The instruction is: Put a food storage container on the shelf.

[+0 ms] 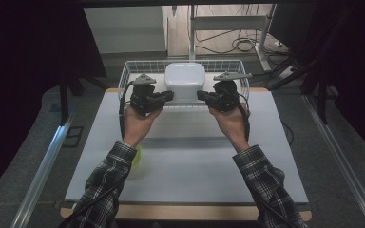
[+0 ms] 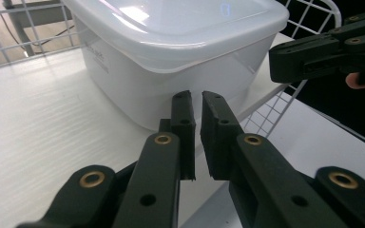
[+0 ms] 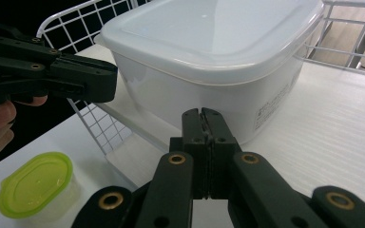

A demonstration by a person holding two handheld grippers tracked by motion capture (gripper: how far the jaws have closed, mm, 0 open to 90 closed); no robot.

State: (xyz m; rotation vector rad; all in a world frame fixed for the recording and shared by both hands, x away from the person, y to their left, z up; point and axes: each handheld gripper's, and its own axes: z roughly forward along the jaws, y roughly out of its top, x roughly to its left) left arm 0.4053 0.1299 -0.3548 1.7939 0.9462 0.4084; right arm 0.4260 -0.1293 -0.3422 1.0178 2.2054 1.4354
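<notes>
Near the bottom of the high view, the person's sleeves reach up over the white counter [image 1: 185, 161]. The left tongs [image 1: 170, 96] are nearly closed with only a thin gap, the right tongs [image 1: 200, 95] fully closed; neither grips anything. Between them at upper centre sits the white lidded container [image 1: 185, 80], upright, squarish with rounded corners, translucent walls, inside the wire basket [image 1: 123, 78].
</notes>
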